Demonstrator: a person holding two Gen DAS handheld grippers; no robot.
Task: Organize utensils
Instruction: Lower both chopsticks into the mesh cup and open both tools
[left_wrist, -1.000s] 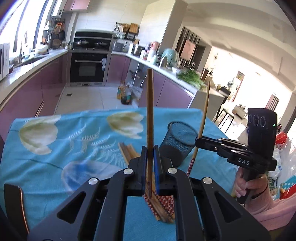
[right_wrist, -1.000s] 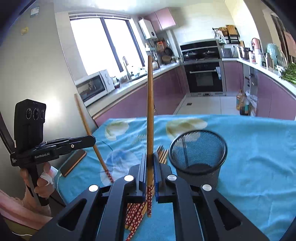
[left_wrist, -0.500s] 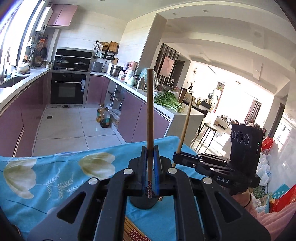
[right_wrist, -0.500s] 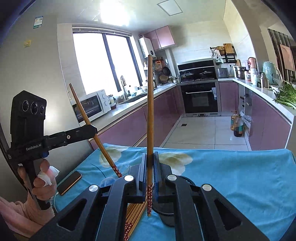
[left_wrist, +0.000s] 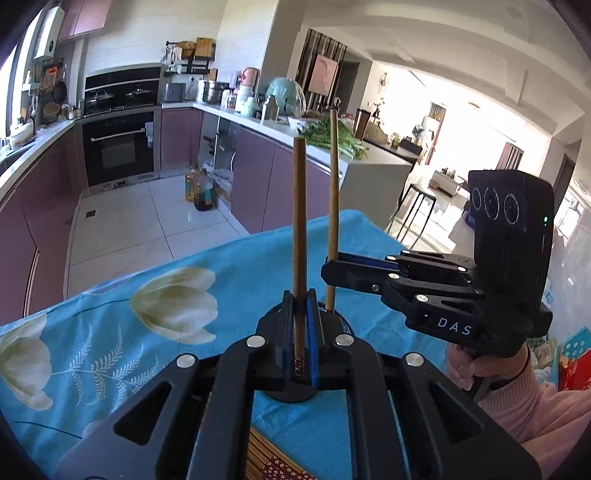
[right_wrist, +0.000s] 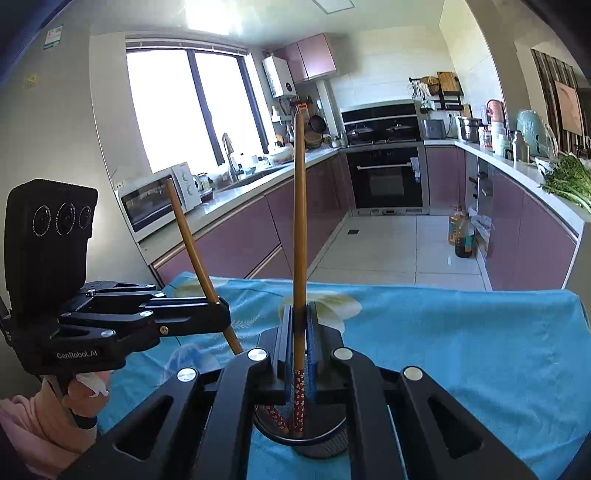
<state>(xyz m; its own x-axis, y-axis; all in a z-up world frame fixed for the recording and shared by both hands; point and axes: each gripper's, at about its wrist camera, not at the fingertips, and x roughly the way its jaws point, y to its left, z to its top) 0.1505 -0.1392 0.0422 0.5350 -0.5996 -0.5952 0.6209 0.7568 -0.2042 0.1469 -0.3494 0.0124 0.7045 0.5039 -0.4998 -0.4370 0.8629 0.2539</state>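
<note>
Gripping one brown wooden chopstick (left_wrist: 299, 236) upright, the left gripper (left_wrist: 300, 334) stood clamped; the right gripper (right_wrist: 300, 347) likewise pinched another brown wooden chopstick (right_wrist: 299, 229) — both red-patterned tips at six o'clock, inside the black mesh cup (right_wrist: 325, 441).

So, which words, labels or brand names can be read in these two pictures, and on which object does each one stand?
"DAS": white letters on the side of the right gripper, seen from the left wrist.
"GenRobot.AI": small letters on the side of the left gripper, seen from the right wrist.
Green and white sticker on the wall, upper left: too small to read.
Yellow sticker below it: blurred, unreadable.
Microwave panel: no legible text.
</note>
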